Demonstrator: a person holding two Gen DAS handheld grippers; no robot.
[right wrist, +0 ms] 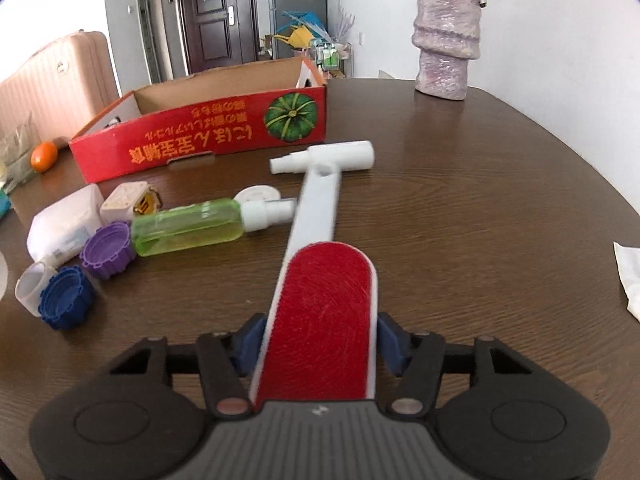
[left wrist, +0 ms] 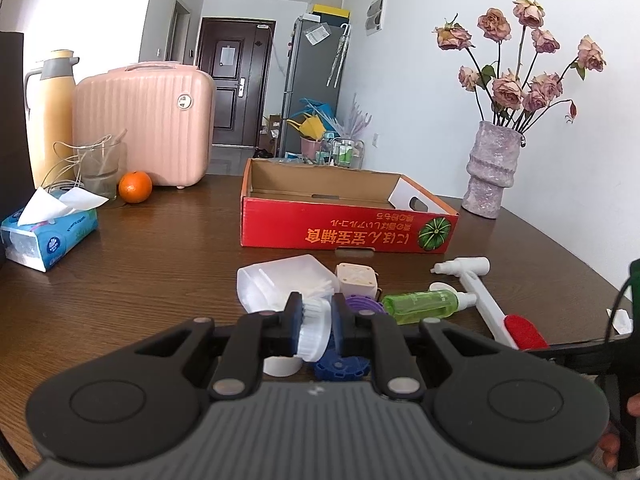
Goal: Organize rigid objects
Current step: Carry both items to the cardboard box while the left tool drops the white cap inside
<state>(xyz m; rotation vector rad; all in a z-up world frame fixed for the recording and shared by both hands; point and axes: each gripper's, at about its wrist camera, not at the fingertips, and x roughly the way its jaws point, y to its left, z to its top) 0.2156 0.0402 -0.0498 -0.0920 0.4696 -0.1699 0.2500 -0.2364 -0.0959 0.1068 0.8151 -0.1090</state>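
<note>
Clamped in the left gripper (left wrist: 313, 322), a white ribbed cap (left wrist: 314, 336) hangs above the desk (left wrist: 160, 248). Right gripper (right wrist: 318, 344) pads flank the red lint brush (right wrist: 324, 312), its handle pointing toward the far red box (right wrist: 208, 140).

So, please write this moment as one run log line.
left gripper: shut on white cap | right gripper: around lint brush | red box: empty

red cardboard box (right wrist: 200, 140): 1 | lint brush (right wrist: 324, 300): 1 | green spray bottle (right wrist: 188, 226): 1 | ribbed caps: 3 – white (left wrist: 314, 334), purple (right wrist: 107, 249), blue (right wrist: 64, 300) | translucent container (left wrist: 280, 284): 1 | cream cube (left wrist: 356, 278): 1 | orange (left wrist: 135, 187): 1 | vase (left wrist: 492, 168): 1 | tissue pack (left wrist: 48, 236): 1 | pink case (left wrist: 148, 128): 1 | thermos jug (left wrist: 52, 108): 1
</note>
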